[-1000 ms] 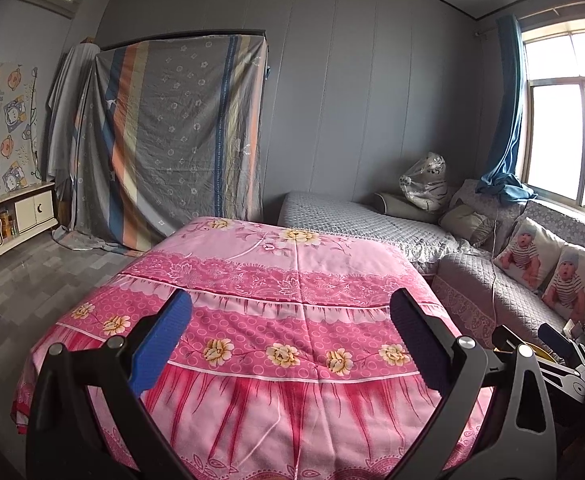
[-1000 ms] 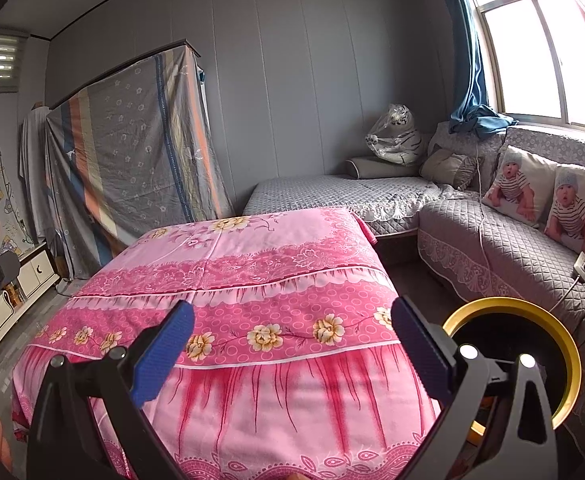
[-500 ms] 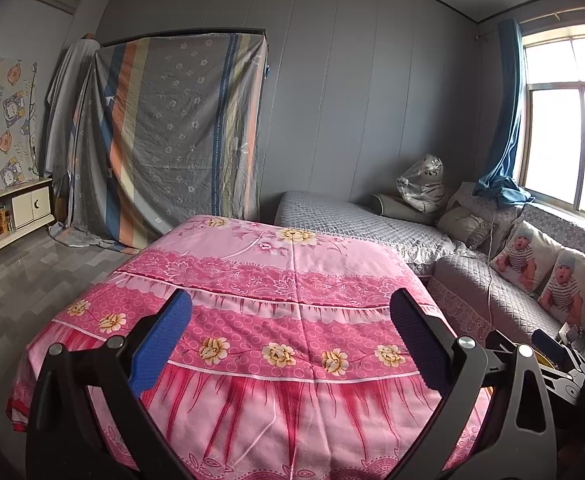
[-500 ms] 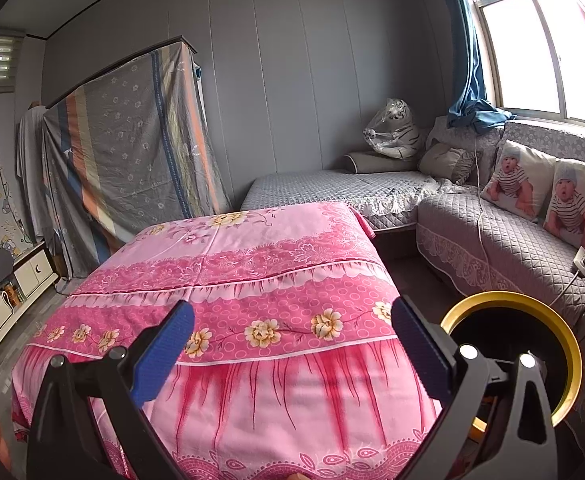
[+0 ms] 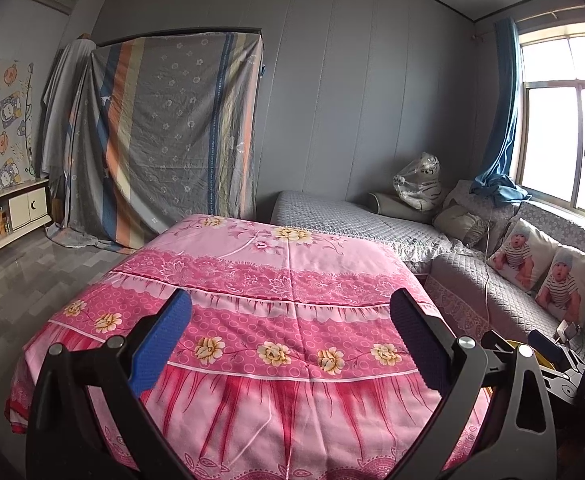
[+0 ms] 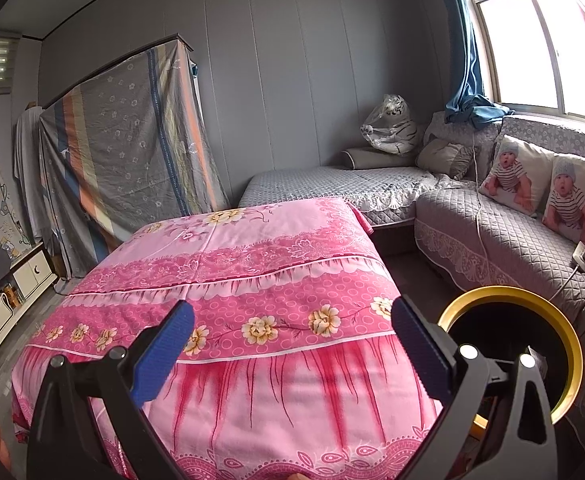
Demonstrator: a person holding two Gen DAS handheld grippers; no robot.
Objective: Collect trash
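A big tabletop under a pink flowery cloth (image 6: 228, 264) fills the middle, a round black bin with a yellow rim (image 6: 510, 294) stands just beside its right corner, and the left tool (image 5: 290, 330) and right tool (image 6: 292, 330) hover wide apart, holding nothing.

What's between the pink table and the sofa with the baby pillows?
In the right wrist view, a strip of dark floor separates the pink-covered table from the grey sofa. Nearer the camera, the yellow-rimmed bin stands in that gap.
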